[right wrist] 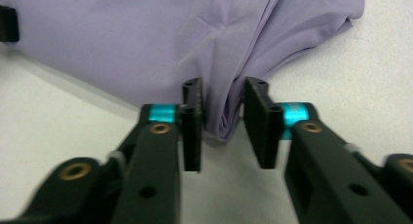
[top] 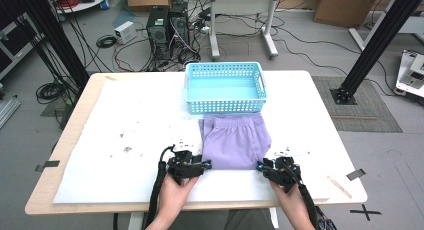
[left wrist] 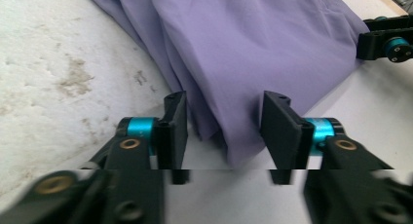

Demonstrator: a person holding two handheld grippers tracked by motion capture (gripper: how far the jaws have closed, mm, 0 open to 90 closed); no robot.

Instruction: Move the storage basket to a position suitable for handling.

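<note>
A folded purple garment (top: 235, 140) lies flat on the white table (top: 125, 180), just in front of a light blue basket (top: 225, 106). My left gripper (top: 206, 165) sits at the garment's near left corner, held by a hand. In the left gripper view its jaws (left wrist: 224, 117) stand apart, with the folded corner of the garment (left wrist: 253, 44) between them and a gap on both sides. My right gripper (top: 261, 166) is at the near right corner. Its jaws (right wrist: 221, 107) are narrowly apart around a bunched corner of the garment (right wrist: 146, 39), not pinching it.
The basket looks empty and stands at the table's far middle. The white cover has grey smudges (top: 127, 149) to the left. Behind the table the floor holds computer towers (top: 167, 27), cables, a desk and black frame posts.
</note>
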